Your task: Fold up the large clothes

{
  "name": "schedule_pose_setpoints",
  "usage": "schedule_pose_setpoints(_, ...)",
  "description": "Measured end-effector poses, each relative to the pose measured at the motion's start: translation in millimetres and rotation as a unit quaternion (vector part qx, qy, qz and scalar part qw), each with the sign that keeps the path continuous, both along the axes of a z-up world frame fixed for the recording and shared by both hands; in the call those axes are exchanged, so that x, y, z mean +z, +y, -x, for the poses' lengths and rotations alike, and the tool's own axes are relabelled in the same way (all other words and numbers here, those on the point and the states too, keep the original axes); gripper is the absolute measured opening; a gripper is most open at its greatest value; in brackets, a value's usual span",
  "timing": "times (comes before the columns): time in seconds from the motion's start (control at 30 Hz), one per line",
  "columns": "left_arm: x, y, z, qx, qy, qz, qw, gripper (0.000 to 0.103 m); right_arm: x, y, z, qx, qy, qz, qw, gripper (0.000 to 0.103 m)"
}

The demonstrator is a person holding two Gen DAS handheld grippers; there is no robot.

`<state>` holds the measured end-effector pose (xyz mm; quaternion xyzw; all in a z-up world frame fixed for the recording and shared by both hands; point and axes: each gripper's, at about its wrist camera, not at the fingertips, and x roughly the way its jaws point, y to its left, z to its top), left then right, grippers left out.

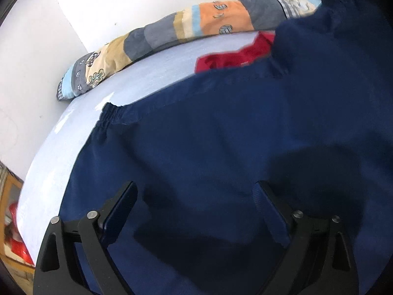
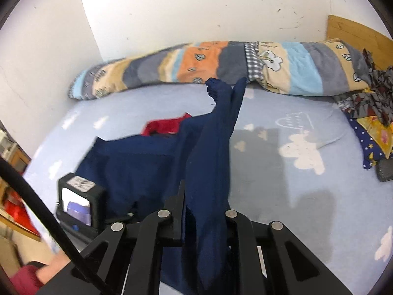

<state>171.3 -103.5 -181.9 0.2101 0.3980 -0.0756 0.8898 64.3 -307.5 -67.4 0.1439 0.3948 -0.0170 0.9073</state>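
Navy trousers (image 1: 221, 147) lie spread across a pale-blue bedsheet (image 1: 152, 73) printed with white clouds, caught partway through a fold; the elastic waistband (image 1: 110, 113) rests flat near the left of the left wrist view, while one part of the garment (image 2: 216, 152) is pinched and drawn up off the bed on the other side. The right gripper (image 2: 205, 211) has its jaws nearly together on that bunched navy cloth — the fabric runs straight up between them, ending in a ribbed cuff (image 2: 216, 87) that stands against the striped patchwork quilt (image 2: 221, 64) rolled along the wall. The left gripper (image 1: 194, 196) hangs over the broad flat part of the trousers with its jaws wide and nothing between them; whether its fingers (image 1: 127, 204) touch the cloth cannot be told. A red garment (image 1: 233, 56) lies just beyond the trousers, partly under their far edge; a pile of patterned clothes (image 2: 368, 113) sits well apart at the right of the bed, beside a wooden headboard (image 2: 353, 32). By the look of it the fold is barely begun: the trousers are laid out and one end lifted, but no layer is yet doubled over and squared; the raised part has still to be carried across and laid down, the creases smoothed, and the other clothes appear unfolded.
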Motion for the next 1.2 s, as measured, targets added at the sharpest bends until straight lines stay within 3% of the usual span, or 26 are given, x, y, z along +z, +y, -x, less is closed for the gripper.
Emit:
schedule_pose_setpoints(0.07, 14.9, 5.6, 3.7, 0.015, -0.032, 0.025, 0.999, 0.094, 9.8, 5.7, 1.8, 0.004, -0.012, -0.01, 1.0, 0.008)
schedule_pose_setpoints(0.1, 14.0, 3.0, 4.2, 0.009, -0.036, 0.016, 0.9992, 0.094, 14.5, 7.8, 2.4, 0.007, -0.018, -0.018, 1.0, 0.008)
schedule_pose_setpoints(0.17, -14.9, -13.1, -0.7, -0.027, 0.009, -0.038, 0.9989, 0.093, 21.3, 15.4, 2.2, 0.017, -0.025, -0.026, 0.999, 0.006)
schedule_pose_setpoints(0.2, -15.5, -11.3, 1.8, -0.024, -0.008, -0.03, 0.9992, 0.093, 22.8, 19.4, 0.2, 0.021, -0.023, -0.022, 0.999, 0.006)
schedule_pose_setpoints(0.27, -11.2, -4.6, 0.6, -0.008, 0.0, -0.001, 1.0, 0.091, 18.9, 22.6, -2.7, 0.015, -0.014, -0.01, 1.0, 0.006)
schedule_pose_setpoints(0.33, -8.6, 0.3, -2.7, -0.007, 0.012, 0.013, 0.9998, 0.091, 5.4, 8.1, -3.7, -0.006, -0.003, -0.029, 1.0, 0.006)
schedule_pose_setpoints(0.4, -7.1, 3.5, -4.5, -0.012, 0.018, 0.015, 0.9997, 0.091, -12.5, -18.4, -2.2, -0.04, 0.016, -0.034, 0.998, 0.009)
schedule_pose_setpoints(0.43, -7.5, 3.9, -4.5, -0.014, 0.017, 0.015, 0.9996, 0.091, -21.0, -31.4, -0.6, -0.056, 0.026, -0.032, 0.998, 0.016)
schedule_pose_setpoints(0.47, -7.6, 3.6, -3.4, -0.015, 0.016, 0.014, 0.9997, 0.091, -30.1, -47.4, 4.1, -0.077, 0.033, -0.039, 0.996, 0.036)
schedule_pose_setpoints(0.5, -7.9, 3.8, -2.7, -0.016, 0.015, 0.013, 0.9997, 0.091, -42.9, -70.1, 13.2, -0.105, 0.039, -0.063, 0.992, 0.048)
schedule_pose_setpoints(0.67, -8.4, 1.3, 2.9, -0.019, 0.014, 0.012, 0.9997, 0.091, -89.1, -136.6, 59.9, -0.159, 0.076, -0.141, 0.974, 0.066)
schedule_pose_setpoints(0.73, -8.2, 3.0, 2.5, -0.023, 0.015, 0.012, 0.9995, 0.091, -100.8, -151.4, 85.1, -0.176, 0.067, -0.199, 0.962, 0.068)
schedule_pose_setpoints(0.83, -8.3, 4.5, 0.9, -0.024, 0.017, 0.016, 0.9994, 0.091, -122.7, -161.0, 127.2, -0.198, 0.043, -0.309, 0.929, 0.07)
schedule_pose_setpoints(0.93, -8.4, 4.5, 1.3, -0.022, 0.017, 0.017, 0.9995, 0.091, -145.6, -137.9, 157.5, -0.223, 0.038, -0.369, 0.901, 0.074)
schedule_pose_setpoints(1.03, -8.4, 5.5, 1.5, -0.021, 0.018, 0.021, 0.9994, 0.091, -163.5, -115.5, 158.1, -0.223, 0.018, -0.415, 0.882, 0.074)
schedule_pose_setpoints(1.13, -8.4, 7.5, 2.8, -0.023, 0.019, 0.023, 0.9993, 0.091, -176.8, -106.2, 139.0, -0.236, 0.04, -0.401, 0.884, 0.07)
schedule_pose_setpoints(1.2, -8.4, 8.5, 2.4, -0.024, 0.021, 0.026, 0.9992, 0.091, -185.4, -108.5, 130.0, -0.244, 0.016, -0.408, 0.88, 0.07)
